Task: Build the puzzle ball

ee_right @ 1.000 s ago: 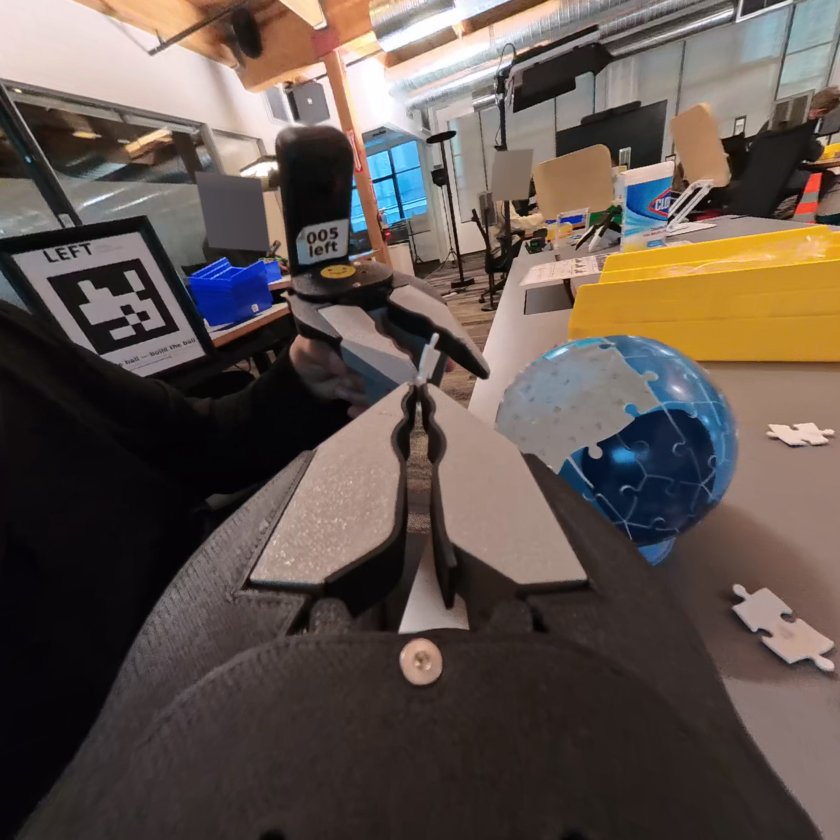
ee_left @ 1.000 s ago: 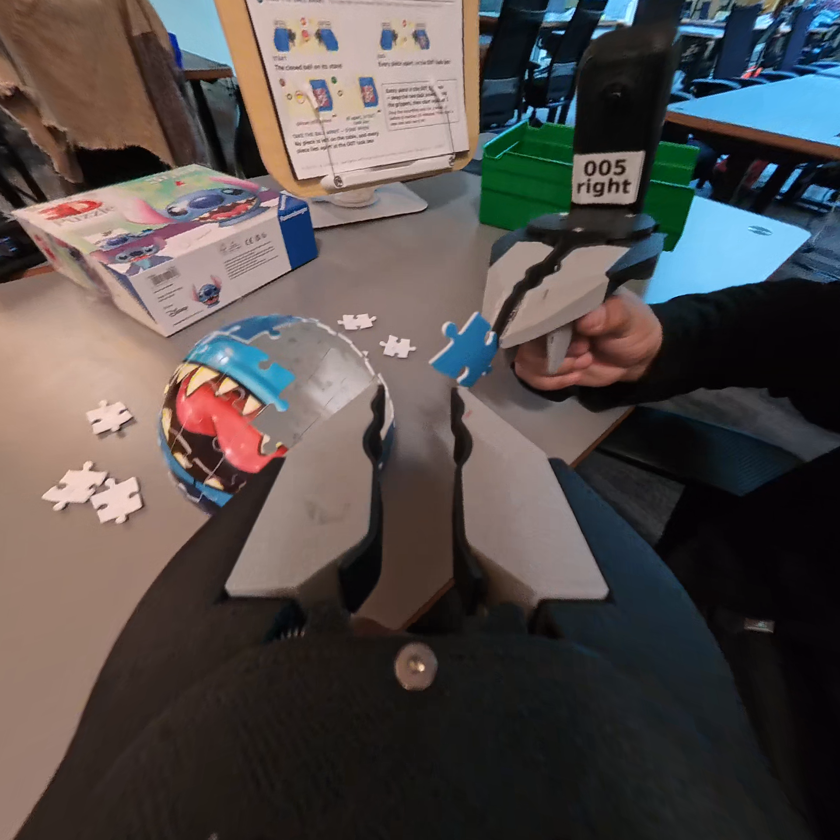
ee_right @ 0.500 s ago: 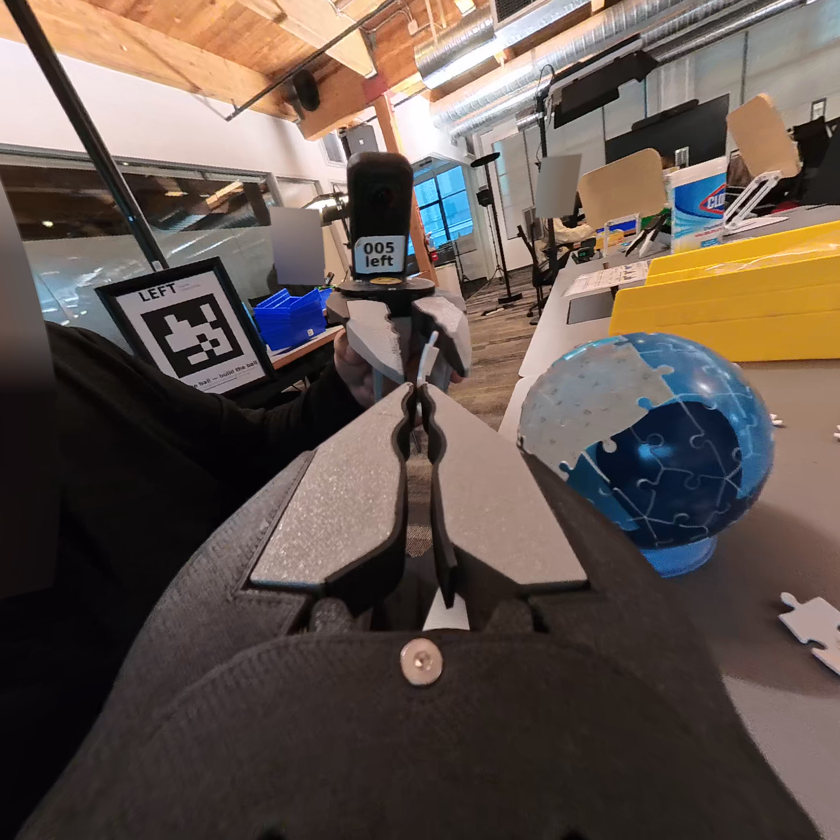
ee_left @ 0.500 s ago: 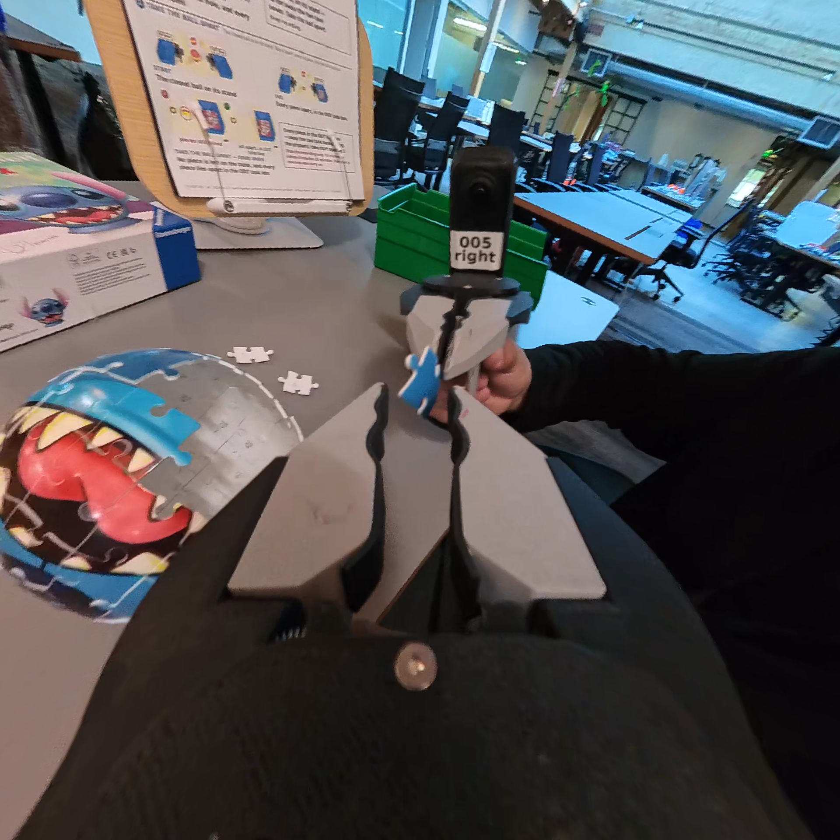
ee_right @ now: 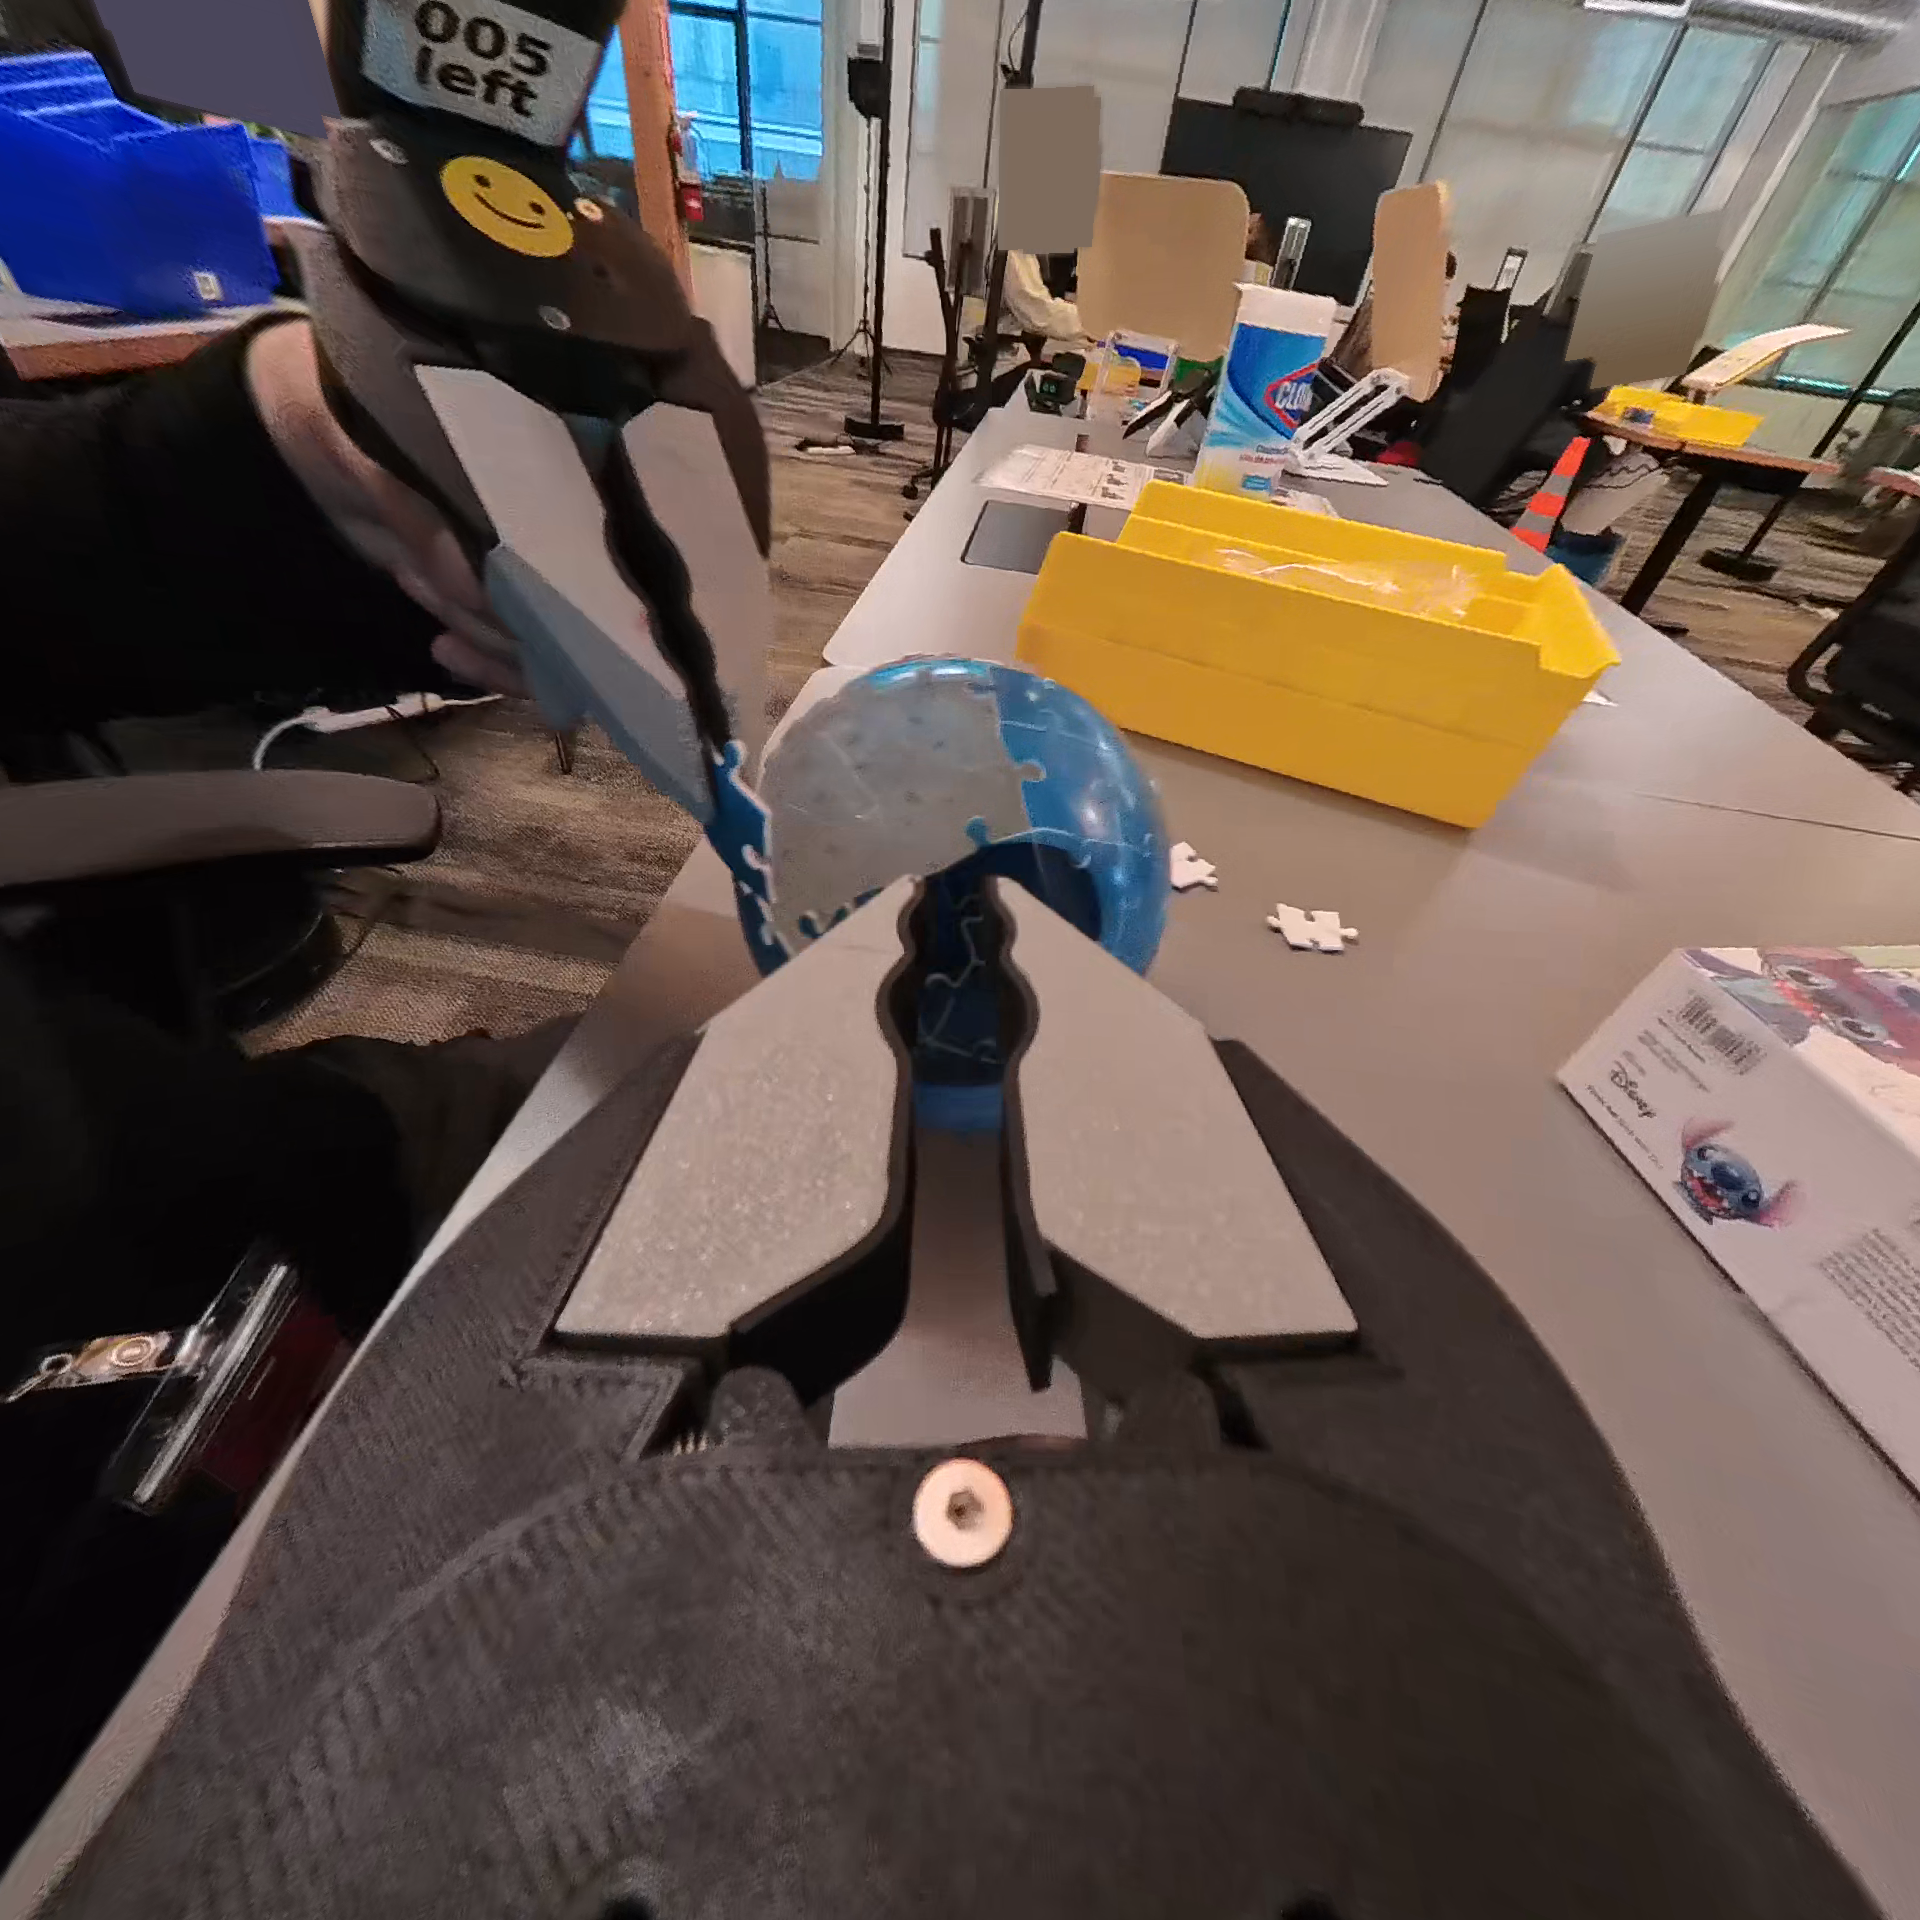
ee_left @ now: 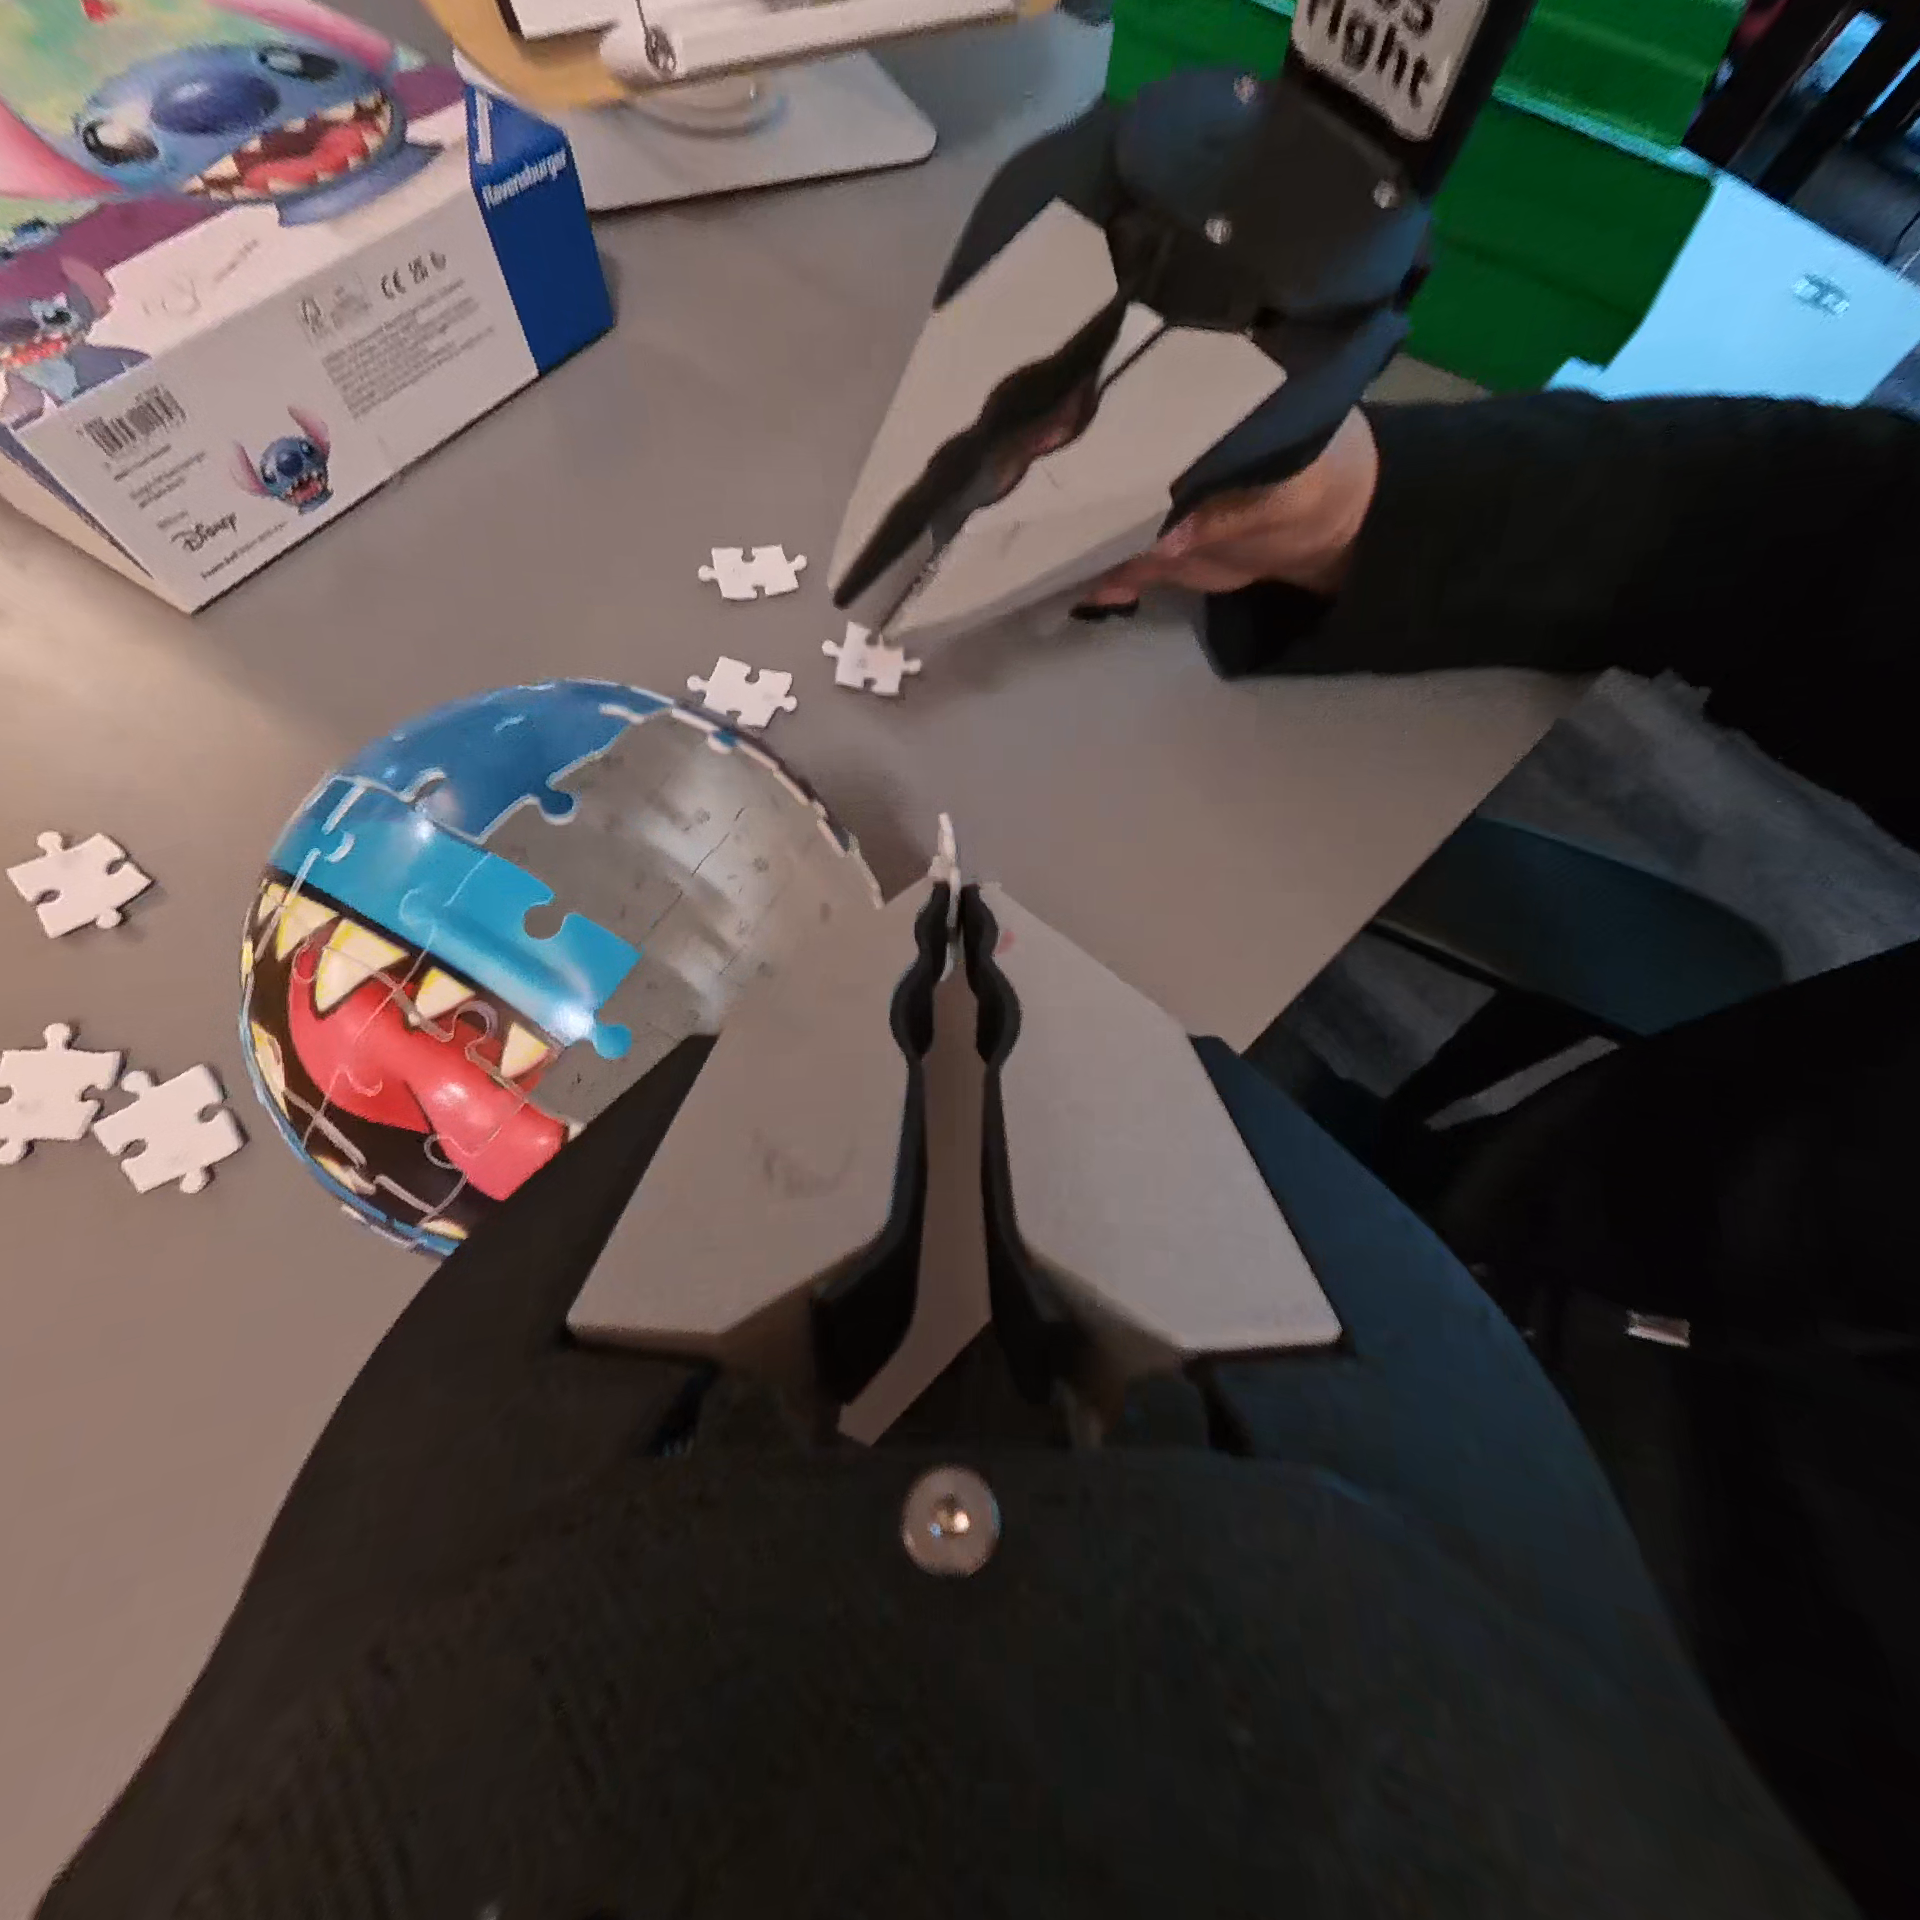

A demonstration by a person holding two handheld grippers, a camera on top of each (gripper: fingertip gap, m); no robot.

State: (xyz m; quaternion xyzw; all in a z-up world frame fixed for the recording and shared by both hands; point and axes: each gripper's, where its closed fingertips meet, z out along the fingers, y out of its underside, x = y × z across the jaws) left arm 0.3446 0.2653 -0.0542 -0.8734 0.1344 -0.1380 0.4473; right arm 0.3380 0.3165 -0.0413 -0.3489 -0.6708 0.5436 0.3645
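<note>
The puzzle ball (ee_left: pixel 499 935) stands on the grey table, partly built, with a toothy mouth picture and a bare grey patch on top. It also shows in the right wrist view (ee_right: pixel 1081 831) on a blue base. My left gripper (ee_left: pixel 943 904) is shut on a blue puzzle piece (ee_left: pixel 943 852), seen edge-on, just right of the ball. In the right wrist view the left gripper (ee_right: pixel 717 758) holds that blue piece (ee_right: pixel 748 842) against the ball's grey patch. My right gripper (ee_right: pixel 958 894) is open and empty, and in the left wrist view it (ee_left: pixel 868 603) hovers over a white loose piece (ee_left: pixel 871 660).
Loose white pieces lie left (ee_left: pixel 78 883) and behind the ball (ee_left: pixel 743 691). The puzzle box (ee_left: pixel 291 312) sits at back left, an instruction stand (ee_left: pixel 748 114) and green bins (ee_left: pixel 1558 208) behind. A yellow bin (ee_right: pixel 1309 665) stands beyond the ball. The table edge (ee_left: pixel 1403 883) runs at right. There is about 6 cm between the tips of the two grippers.
The blue piece has passed from my right gripper to my left, which shut on it and brought it to the ball. The right gripper opened and dropped toward the loose pieces.
</note>
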